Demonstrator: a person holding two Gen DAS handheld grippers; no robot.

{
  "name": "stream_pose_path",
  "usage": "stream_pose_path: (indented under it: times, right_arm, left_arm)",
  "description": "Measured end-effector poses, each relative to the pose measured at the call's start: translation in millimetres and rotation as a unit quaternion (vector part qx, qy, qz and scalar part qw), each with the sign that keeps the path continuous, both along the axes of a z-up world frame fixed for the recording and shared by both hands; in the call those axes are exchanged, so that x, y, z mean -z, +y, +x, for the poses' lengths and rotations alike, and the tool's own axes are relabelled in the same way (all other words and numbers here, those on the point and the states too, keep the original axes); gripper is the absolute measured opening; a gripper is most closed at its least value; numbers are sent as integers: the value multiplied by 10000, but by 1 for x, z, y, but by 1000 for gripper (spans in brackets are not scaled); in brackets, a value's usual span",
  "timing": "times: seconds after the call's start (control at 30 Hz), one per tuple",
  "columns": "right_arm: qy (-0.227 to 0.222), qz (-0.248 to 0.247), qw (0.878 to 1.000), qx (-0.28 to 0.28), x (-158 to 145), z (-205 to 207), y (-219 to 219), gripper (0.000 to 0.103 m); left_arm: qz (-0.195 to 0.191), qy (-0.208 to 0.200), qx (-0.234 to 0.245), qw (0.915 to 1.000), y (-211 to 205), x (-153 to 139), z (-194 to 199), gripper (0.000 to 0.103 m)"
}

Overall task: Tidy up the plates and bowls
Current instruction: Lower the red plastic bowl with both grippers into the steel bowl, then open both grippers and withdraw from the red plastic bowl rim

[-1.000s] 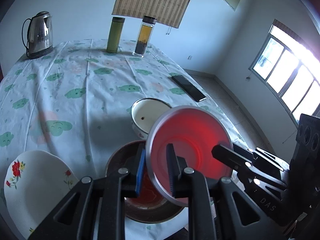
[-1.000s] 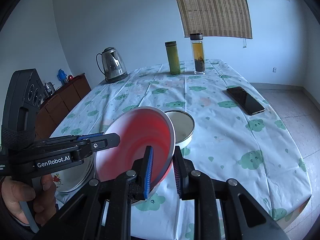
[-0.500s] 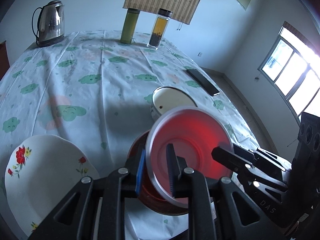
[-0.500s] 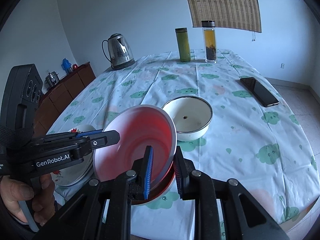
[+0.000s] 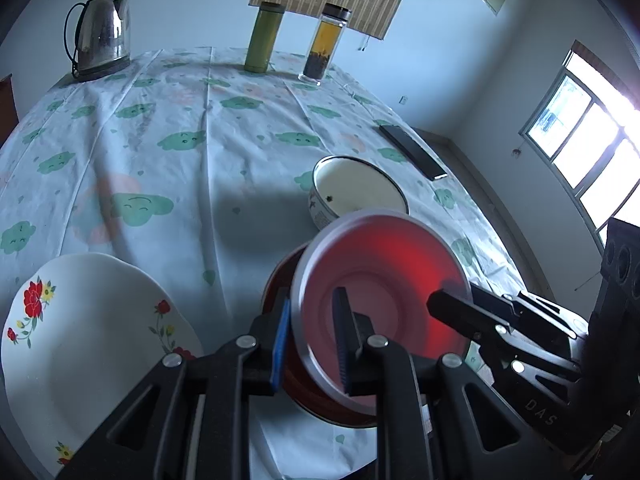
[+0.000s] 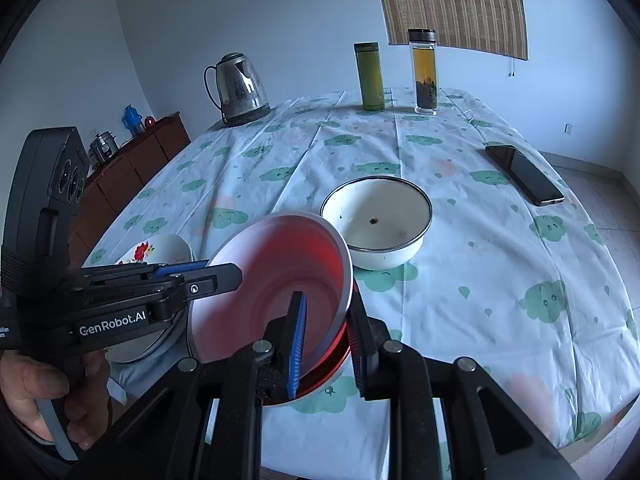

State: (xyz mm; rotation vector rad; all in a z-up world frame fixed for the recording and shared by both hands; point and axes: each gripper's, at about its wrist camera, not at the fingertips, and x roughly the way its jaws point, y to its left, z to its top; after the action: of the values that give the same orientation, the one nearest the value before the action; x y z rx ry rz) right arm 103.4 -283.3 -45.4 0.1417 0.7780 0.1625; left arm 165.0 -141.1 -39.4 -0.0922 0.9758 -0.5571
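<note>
Where two grippers meet over the near table edge, clamped from both sides: a red bowl point(image 5: 384, 288), tilted, its rim pinched between the left gripper point(image 5: 310, 344) pads and, at the opposite edge, the right gripper point(image 6: 326, 344) pads. Lower edge of that bowl resting in or just above a second red bowl point(image 5: 280, 292) on the cloth; cannot tell whether touching. Just beyond, upright and apart: a white enamel bowl point(image 6: 376, 228) with a dark rim and a dark speck at its bottom. To the left, a white plate point(image 5: 92, 328) printed with red flowers, lying flat near the table edge. Readable on the left gripper's body in the right wrist view: "GenRobot.AI" point(image 6: 112, 326) in white; on the right gripper's finger in the left wrist view: "DAS" point(image 5: 540, 412). Wrapped around the left gripper's handle: a hand point(image 6: 52, 396). Farther back on the cloud-print tablecloth point(image 6: 500, 264): a steel kettle point(image 6: 240, 90), a green flask point(image 6: 370, 76), a clear bottle point(image 6: 424, 72) of amber liquid, and a dark phone point(image 6: 524, 174) lying flat near the right edge.
</note>
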Motion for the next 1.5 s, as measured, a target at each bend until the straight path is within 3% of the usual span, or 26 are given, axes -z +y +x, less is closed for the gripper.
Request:
stream_pose_path:
  times: [0.77,0.97,1.03,1.23,1.4,1.5]
  right_arm:
    - [125,75,9999,3,5,5,0,24]
    - [121,213,9997,-23,7,4,-1,44]
    - [81,181,9998,-26,8,2,0,55]
    - [-39,169,9998,-38,7,0,0,57]
    - [-92,305,9992,241,7,-2,-15,64]
    - [-92,397,9986,325,9,-3,-22,64]
  left_arm:
    - [-104,233,41,9997,4,11,5,20]
    - [-224,256,91,9994,4,10,3,21]
    - [-276,271,75,9992,6,11,2,21]
    - [-351,198,-86,9991,14,7,1,22]
    - [-478,205,-106,9986,17,4,1,38]
    - [-494,172,-128,9985,17,2,-1,41]
